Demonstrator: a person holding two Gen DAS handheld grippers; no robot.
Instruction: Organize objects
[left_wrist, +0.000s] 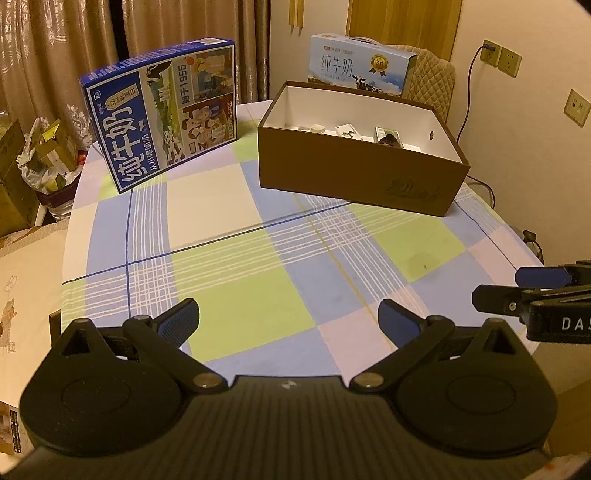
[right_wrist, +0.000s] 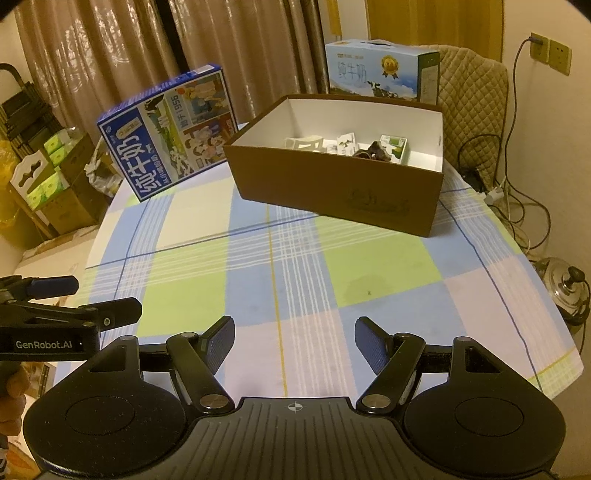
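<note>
From the left wrist camera, the left gripper (left_wrist: 288, 321) hovers with fingers spread wide and empty over the checked tablecloth (left_wrist: 229, 280); the brown cardboard box (left_wrist: 354, 173) sits far right, open-topped, apparently as the collecting bin, with small cartons (left_wrist: 347, 131) already inside. From the right wrist camera, the right gripper (right_wrist: 294, 341) is likewise spread and empty; the blue milk carton case (right_wrist: 170, 136) stands tilted at the table's far left edge, outside the box.

Both wrist views look forward and slightly down from the near edge of the bench (left_wrist: 236, 280), close above its checked cloth. They share the brown box (right_wrist: 332, 192) and blue carton (left_wrist: 162, 114) at the far side. Each view catches the other claw at its inner edge.
</note>
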